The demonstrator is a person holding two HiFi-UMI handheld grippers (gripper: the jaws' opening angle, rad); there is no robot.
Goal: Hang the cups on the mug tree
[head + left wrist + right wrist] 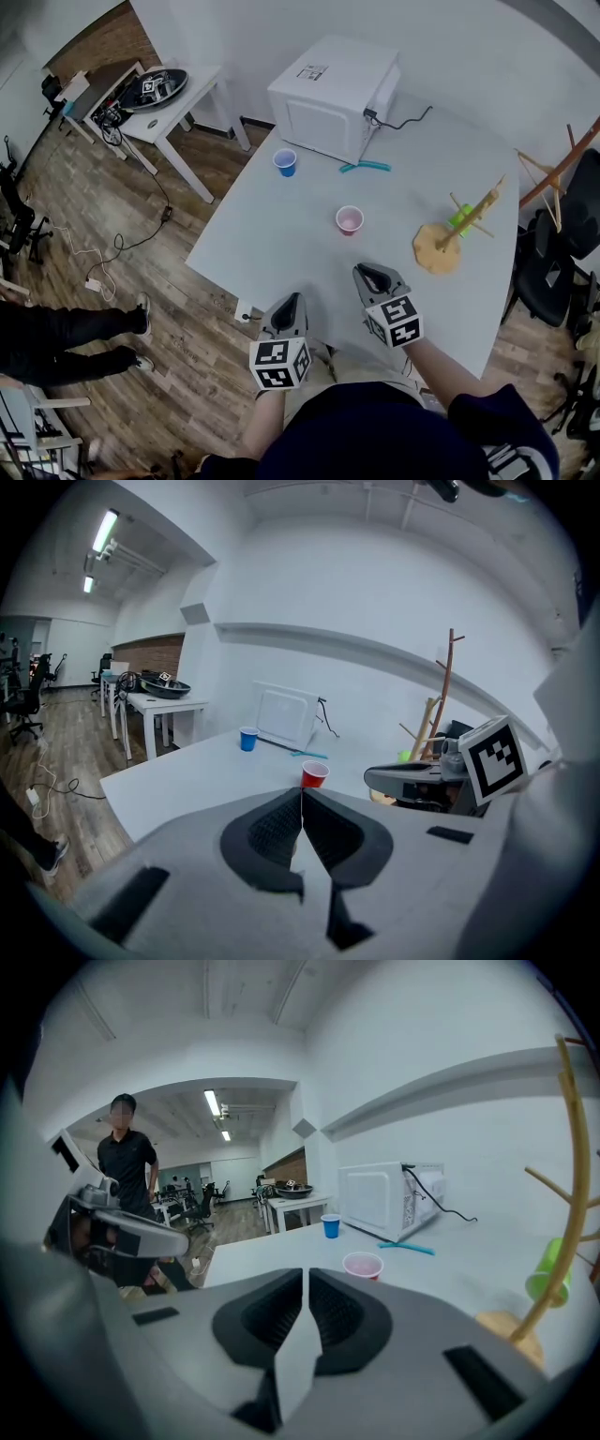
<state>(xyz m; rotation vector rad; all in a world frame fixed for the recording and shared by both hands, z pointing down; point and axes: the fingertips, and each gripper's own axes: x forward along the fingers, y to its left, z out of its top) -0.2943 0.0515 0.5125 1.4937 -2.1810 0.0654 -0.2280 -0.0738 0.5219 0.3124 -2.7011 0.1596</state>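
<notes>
A red cup stands upright in the middle of the white table; it also shows as the red cup and the red cup. A blue cup stands farther back near the microwave, seen too as the blue cup and the blue cup. The wooden mug tree stands at the right with a green cup hanging on it. My left gripper and right gripper hover over the table's near edge, both shut and empty.
A white microwave sits at the back with a black cable and a teal tool beside it. A side table with gear stands at the far left. A person stands off to the left; black chairs crowd the right edge.
</notes>
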